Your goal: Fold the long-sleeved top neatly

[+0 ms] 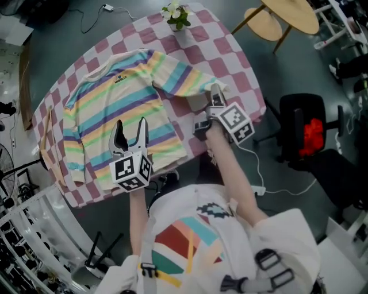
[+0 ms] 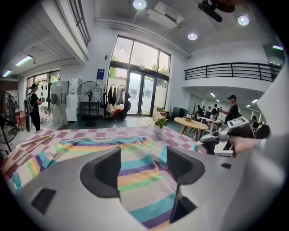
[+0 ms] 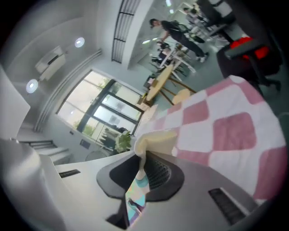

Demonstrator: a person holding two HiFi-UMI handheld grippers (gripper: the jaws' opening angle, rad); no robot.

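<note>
While left gripper [image 1: 131, 124] gapes, right gripper [image 1: 215, 93] pinches sleeve [image 1: 185, 78]

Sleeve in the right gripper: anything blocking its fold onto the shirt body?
Nothing lies on the top. The right gripper is shut on the sleeve cuff. The open left gripper hovers over the lower front, so a low sweep might meet it. The potted plant stands beyond the collar, off the path.
</note>
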